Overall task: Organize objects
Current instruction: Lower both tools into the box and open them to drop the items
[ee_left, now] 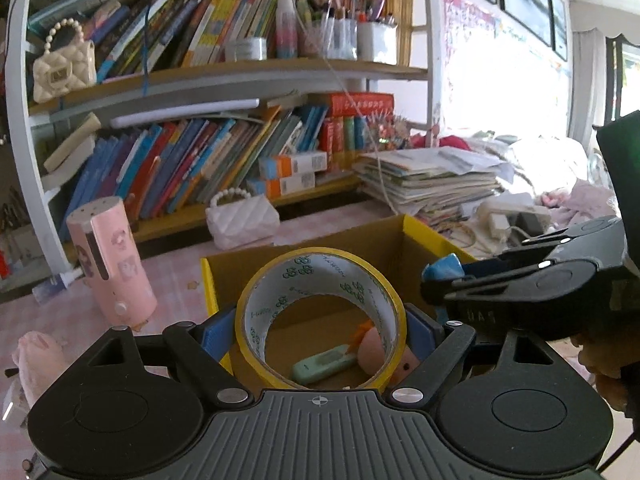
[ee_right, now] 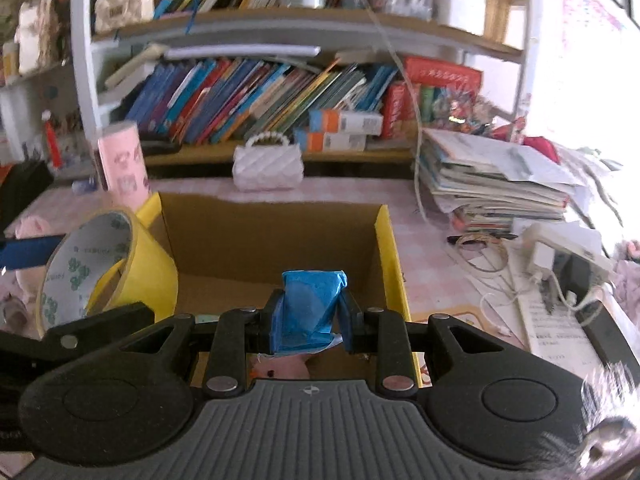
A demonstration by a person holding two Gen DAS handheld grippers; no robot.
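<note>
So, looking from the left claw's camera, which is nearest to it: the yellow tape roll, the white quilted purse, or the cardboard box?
1. Yellow tape roll, held in the left claw.
2. Cardboard box, just beyond, below the roll.
3. White quilted purse, behind the box, near the bookshelf.

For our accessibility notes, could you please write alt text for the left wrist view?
The left gripper holds a roll of yellow tape upright above an open cardboard box on a pink desk. Through the roll, a mint-green device and a pink toy show inside the box; the right gripper, shut, reaches in from the right before crowded bookshelves.
</note>
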